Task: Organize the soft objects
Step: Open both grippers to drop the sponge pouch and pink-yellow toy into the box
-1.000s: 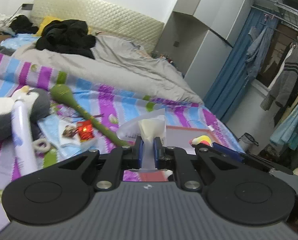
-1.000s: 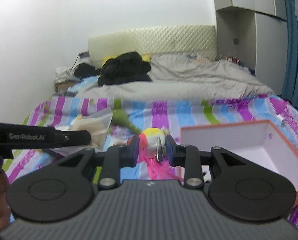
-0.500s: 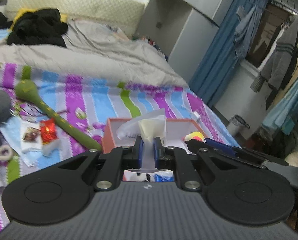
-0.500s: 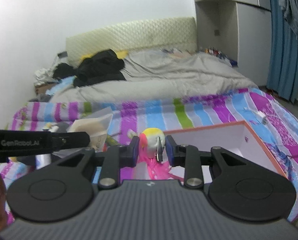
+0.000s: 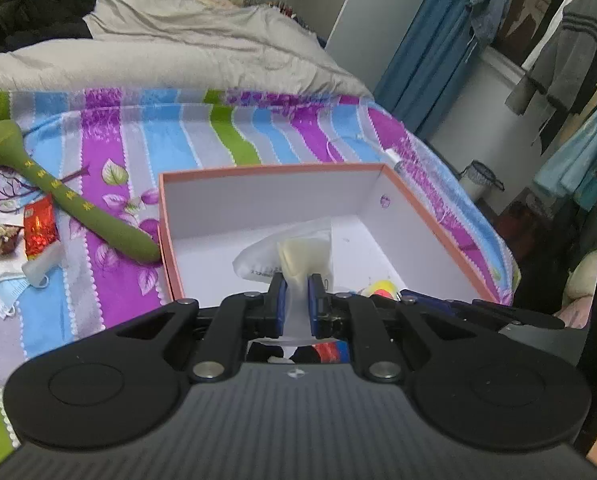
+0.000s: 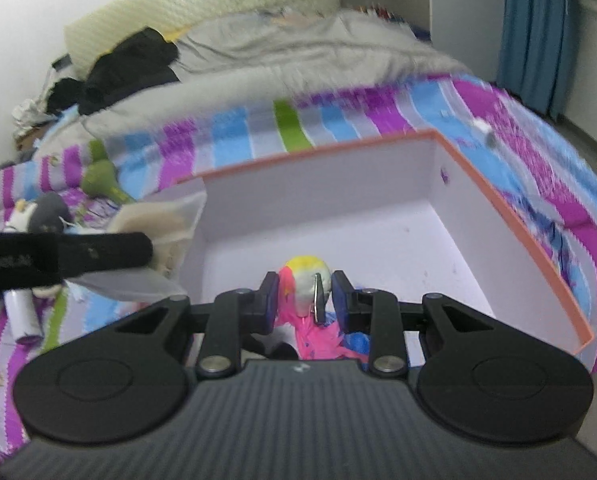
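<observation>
The left gripper (image 5: 297, 300) tips down toward the open box (image 5: 434, 216) in the middle of the picture. Its two blue fingers (image 5: 281, 298) squeeze a clear bag (image 5: 298, 252) with something pale and soft inside, and the bag hangs in front of the box's white floor.

The right gripper (image 6: 304, 300) also tips down at the box (image 6: 518, 232). Its fingers (image 6: 269, 296) hold a soft toy (image 6: 304, 280) that is yellow, white and pink, low in the middle of the picture.

A long green toy (image 5: 58, 192) lies on the striped bedspread (image 5: 110, 148) at the left, its end touching the box.
</observation>
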Demonstrator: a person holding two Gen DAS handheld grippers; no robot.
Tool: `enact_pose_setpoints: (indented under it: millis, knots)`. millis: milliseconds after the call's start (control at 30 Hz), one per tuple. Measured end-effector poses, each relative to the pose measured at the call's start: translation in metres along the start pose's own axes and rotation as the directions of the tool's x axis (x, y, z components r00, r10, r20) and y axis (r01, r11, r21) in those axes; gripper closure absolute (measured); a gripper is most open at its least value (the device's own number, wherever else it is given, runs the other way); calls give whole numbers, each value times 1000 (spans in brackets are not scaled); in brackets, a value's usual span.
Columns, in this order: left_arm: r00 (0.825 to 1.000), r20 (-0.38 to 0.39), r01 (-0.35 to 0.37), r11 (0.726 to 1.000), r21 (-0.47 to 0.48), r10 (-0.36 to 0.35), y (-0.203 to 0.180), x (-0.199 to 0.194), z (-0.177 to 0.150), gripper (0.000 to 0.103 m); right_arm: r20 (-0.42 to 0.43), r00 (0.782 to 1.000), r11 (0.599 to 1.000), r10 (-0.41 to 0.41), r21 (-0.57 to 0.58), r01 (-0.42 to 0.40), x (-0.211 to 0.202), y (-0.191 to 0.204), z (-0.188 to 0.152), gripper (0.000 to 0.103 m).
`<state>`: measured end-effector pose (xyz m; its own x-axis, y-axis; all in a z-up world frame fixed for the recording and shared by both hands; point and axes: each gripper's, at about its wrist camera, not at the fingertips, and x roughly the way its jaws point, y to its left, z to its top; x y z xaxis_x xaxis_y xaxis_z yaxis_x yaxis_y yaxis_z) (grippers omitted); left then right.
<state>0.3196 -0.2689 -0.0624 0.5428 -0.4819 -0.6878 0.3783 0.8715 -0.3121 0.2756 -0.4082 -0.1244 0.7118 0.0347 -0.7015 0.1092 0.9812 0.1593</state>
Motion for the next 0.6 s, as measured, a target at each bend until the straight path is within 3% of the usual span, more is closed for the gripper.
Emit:
enact_pose_setpoints:
  millis: [333, 467, 600]
  knots:
    - [999, -46, -12, 1000, -9, 11, -3, 25, -3, 88, -40, 999, 1000, -4, 13, 4, 15, -16, -6, 71]
    - [999, -50, -22, 1000, 0, 22, -4, 25, -4, 60, -46, 999, 1000, 9, 30, -8, 16, -20, -5, 69]
    - [999, -20, -31, 999, 15, 31, -7, 19, -4, 59, -30, 1000, 999, 8, 35, -7, 11, -22, -3, 61]
